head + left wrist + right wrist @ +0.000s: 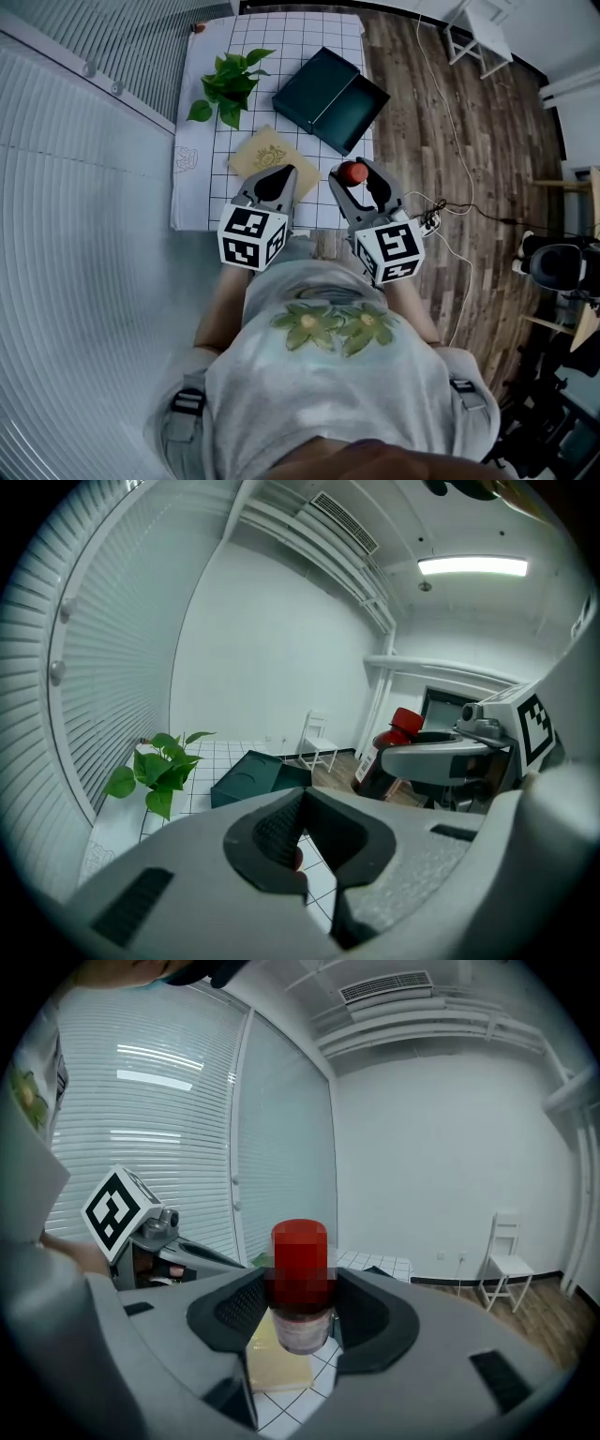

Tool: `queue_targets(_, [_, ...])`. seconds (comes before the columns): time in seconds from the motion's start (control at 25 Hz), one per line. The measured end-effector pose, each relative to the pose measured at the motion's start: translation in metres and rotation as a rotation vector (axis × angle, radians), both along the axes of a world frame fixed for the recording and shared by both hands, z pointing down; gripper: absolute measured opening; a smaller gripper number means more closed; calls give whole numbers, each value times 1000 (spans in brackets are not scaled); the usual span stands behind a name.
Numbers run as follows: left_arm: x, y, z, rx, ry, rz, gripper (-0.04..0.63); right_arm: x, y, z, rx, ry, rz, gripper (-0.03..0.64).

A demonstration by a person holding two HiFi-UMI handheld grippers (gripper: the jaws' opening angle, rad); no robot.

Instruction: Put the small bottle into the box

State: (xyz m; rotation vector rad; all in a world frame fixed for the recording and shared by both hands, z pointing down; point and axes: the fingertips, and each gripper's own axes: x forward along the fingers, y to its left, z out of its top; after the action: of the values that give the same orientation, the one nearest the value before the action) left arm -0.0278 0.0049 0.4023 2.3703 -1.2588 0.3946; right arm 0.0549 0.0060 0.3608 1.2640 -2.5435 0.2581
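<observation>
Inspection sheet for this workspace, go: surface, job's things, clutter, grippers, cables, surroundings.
Surface: gridded mat, lying flat.
Job's things: bottle, red cap, held above the mat's near edge; box open at the mat's far right.
Clutter: plant at far left; tan card near the front edge.
Grippers: left gripper shut, empty; right gripper shut on the bottle.
Cables: white cable trailing over the floor, right of the mat.
Surroundings: wood floor, white chair, blinds at left.
</observation>
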Motion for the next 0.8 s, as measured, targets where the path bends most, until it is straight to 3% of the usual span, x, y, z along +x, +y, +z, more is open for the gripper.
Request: queue_targets(0.8, [9,-51,19,-17,-13,107,8,-5,-47,9,0,18,42,218])
